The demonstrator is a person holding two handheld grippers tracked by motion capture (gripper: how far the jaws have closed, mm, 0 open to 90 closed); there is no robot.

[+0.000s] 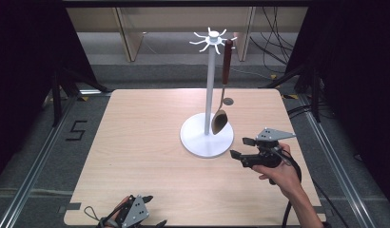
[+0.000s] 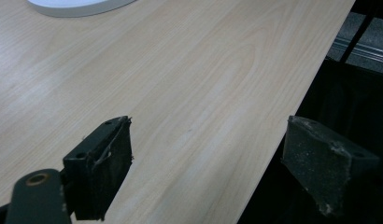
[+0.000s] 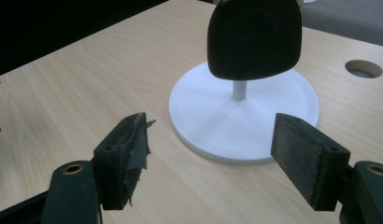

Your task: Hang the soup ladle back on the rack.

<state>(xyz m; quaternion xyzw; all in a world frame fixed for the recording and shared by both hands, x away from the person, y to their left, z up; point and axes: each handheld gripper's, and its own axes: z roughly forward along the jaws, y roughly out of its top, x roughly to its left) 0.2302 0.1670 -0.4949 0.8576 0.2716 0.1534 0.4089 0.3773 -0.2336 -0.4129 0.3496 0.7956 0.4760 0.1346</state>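
- High view: the left gripper (image 1: 136, 212) sits at the near edge of the pale wooden table (image 1: 136, 142), left of centre, its jaws spread wide with nothing between them (the left gripper view shows bare wood there).
- At mid-table stands the white round-based utensil stand with hooks on top (image 1: 209, 95); a brown-handled wooden spoon (image 1: 222, 90) hangs from a hook on its right, bowl just above the base.
- The right gripper (image 1: 243, 148) hovers just right of the base, jaws wide apart and empty.
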